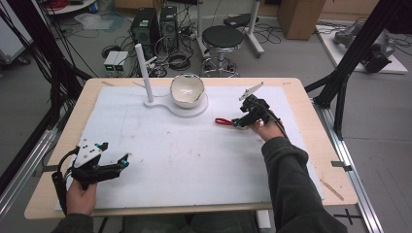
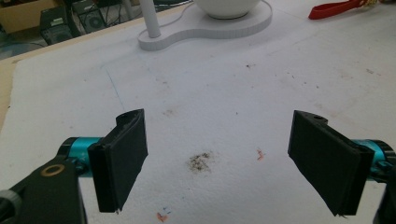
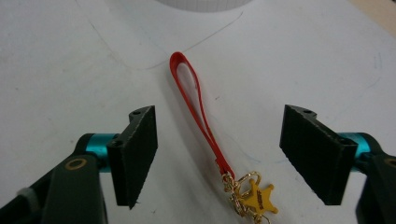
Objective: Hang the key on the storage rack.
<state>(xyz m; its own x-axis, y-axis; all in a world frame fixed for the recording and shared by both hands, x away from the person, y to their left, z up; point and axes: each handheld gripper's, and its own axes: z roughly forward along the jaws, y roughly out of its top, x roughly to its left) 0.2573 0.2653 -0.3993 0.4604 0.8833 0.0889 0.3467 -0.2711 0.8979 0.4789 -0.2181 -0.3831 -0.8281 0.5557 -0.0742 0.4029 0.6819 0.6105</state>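
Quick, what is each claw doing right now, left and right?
Left claw: open, holding nothing.
Right claw: open, straddling the red strap keychain, not gripping it.

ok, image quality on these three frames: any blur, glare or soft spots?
High view: even overhead light, soft overall, faint shadows under both hands. Left gripper view: the white foam mat is sharp, the far background soft. Right gripper view: the red strap with a gold star charm is crisp, the mat near the top edge bright and washed out.

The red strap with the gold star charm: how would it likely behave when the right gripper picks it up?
The red strap is a thin flat loop, so probably floppy, draping from the jaws. The star charm on its chain would likely dangle and swing. Both look light.
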